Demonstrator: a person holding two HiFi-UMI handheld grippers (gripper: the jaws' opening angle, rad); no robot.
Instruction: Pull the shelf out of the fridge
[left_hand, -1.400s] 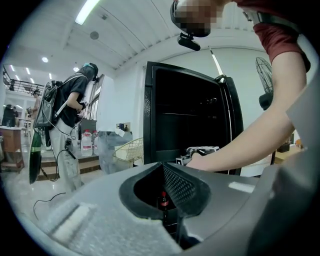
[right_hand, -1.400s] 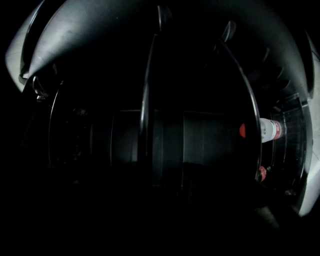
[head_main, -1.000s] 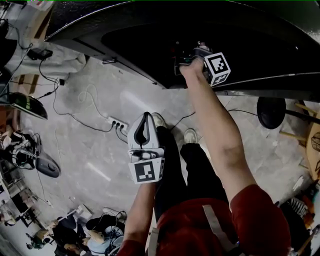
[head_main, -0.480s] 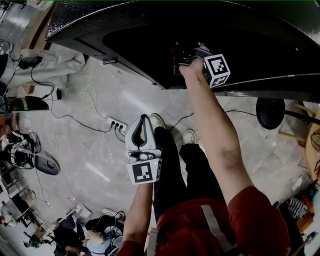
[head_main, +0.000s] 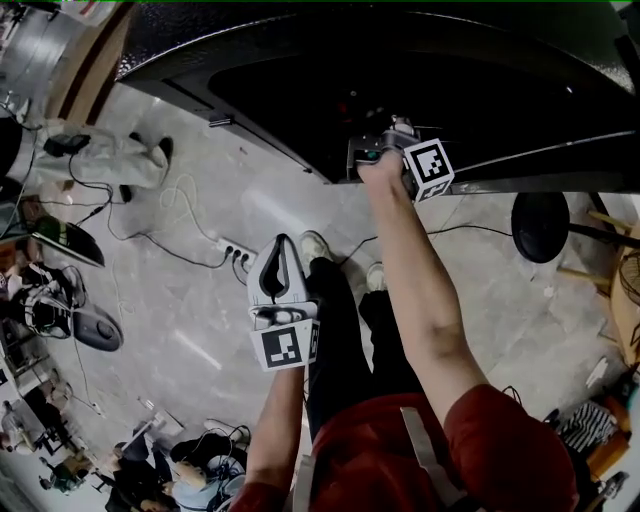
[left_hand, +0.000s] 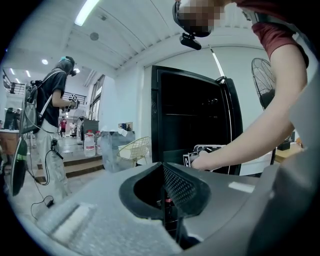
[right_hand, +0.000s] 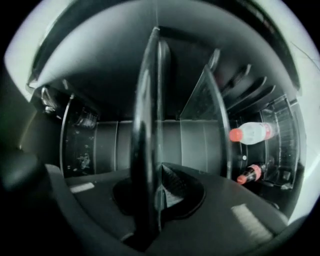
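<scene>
Right gripper (right_hand: 159, 172) is clenched on the dark front edge of the shelf (right_hand: 146, 100). In its own view the shelf shows edge-on, as a thin band that runs between the two pads and on into the fridge (head_main: 300, 80). In the head view the right arm is stretched out, with the gripper at the fridge's open front. On the door racks to the right lie a clear bottle (right_hand: 252, 132) and a dark bottle (right_hand: 250, 173), both with red caps.

Left gripper (head_main: 288, 240) is held low, near the person's legs and well apart from the fridge. Its jaws are pressed together with nothing between them.

Underfoot is a grey marbled floor (head_main: 200, 290), with a white power strip (head_main: 235, 250) and loose cables trailing off to the left. A fan (left_hand: 262, 82) stands just beside the fridge. Farther back in the white-walled room, another person (left_hand: 52, 100) stands near a wire chair (left_hand: 134, 149) and a water jug (left_hand: 90, 144).
</scene>
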